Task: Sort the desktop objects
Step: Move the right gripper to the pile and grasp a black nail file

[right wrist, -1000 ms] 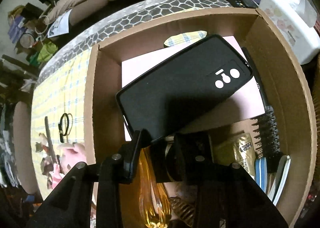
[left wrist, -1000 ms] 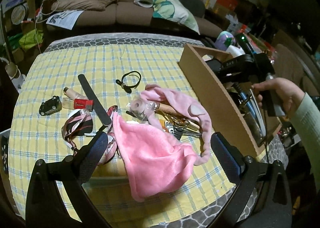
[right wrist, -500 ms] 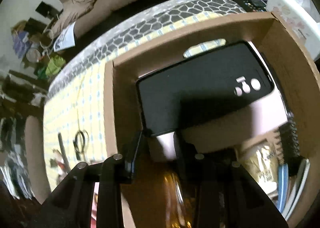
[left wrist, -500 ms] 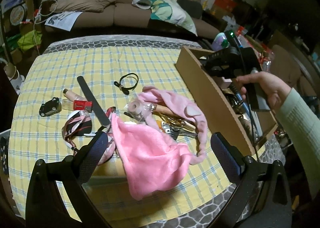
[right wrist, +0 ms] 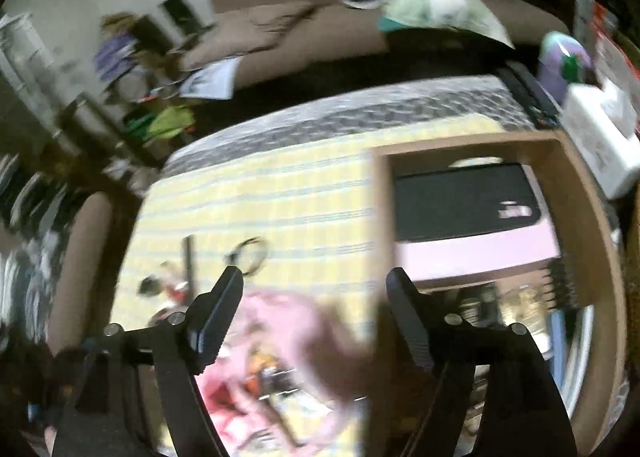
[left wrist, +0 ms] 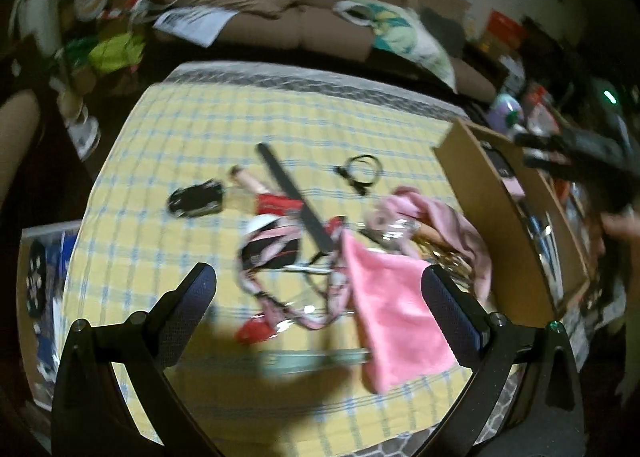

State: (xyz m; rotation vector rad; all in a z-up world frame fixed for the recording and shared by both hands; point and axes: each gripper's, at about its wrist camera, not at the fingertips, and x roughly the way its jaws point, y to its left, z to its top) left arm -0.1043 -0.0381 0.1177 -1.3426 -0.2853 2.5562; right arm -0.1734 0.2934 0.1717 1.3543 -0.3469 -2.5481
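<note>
The black phone case lies flat inside the cardboard box on a pink sheet. My right gripper is open and empty, above the box's left wall; it also shows in the left wrist view, blurred. My left gripper is open and empty above a pile on the yellow checked cloth: a pink cloth, a black nail file, a black hair tie, a small black object and a red-capped bottle.
The box also holds a comb and other items at its near end. A white tissue box stands to its right. A brown sofa is beyond the table. Both views are motion-blurred.
My right gripper has opened, let go of the black phone case in the box and pulled back left. My left gripper has shifted left over the pile.
</note>
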